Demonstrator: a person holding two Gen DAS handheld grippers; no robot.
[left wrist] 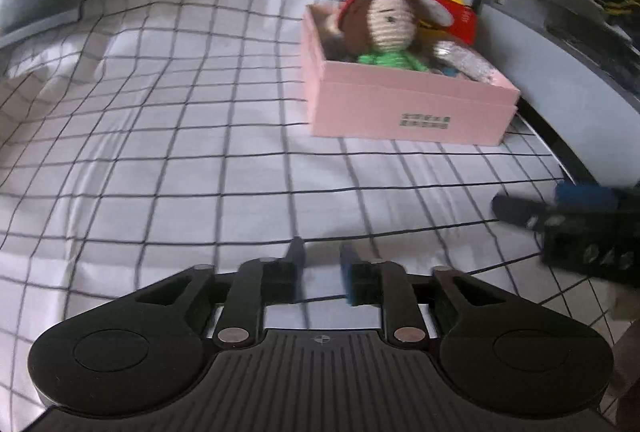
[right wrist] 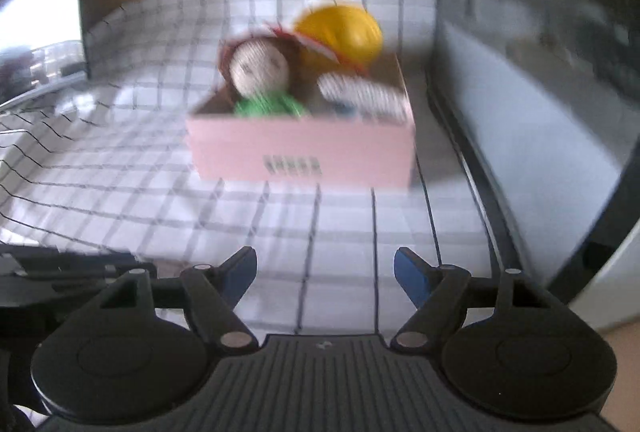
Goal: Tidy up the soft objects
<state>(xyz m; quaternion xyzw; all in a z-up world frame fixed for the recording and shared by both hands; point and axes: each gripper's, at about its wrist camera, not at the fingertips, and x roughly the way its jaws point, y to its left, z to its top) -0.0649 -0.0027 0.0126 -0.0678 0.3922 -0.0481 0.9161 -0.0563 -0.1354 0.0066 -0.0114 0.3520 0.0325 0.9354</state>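
Left gripper (left wrist: 320,264) slightly parted, right gripper (right wrist: 325,274) wide apart; both empty.
We see the crochet doll (left wrist: 386,27) inside the pink box (left wrist: 408,107) on checked cloth (left wrist: 180,111).

A crocheted doll (left wrist: 390,27) of matt, ribbed yarn sits in a smooth, matt pink cardboard box (left wrist: 408,107). Beyond the left hand-held gripper (left wrist: 322,264), of matt black plastic, lies wrinkled checked cloth (left wrist: 180,119). The yellow object (right wrist: 340,29) behind looks glossy, perhaps plastic; it is blurred.
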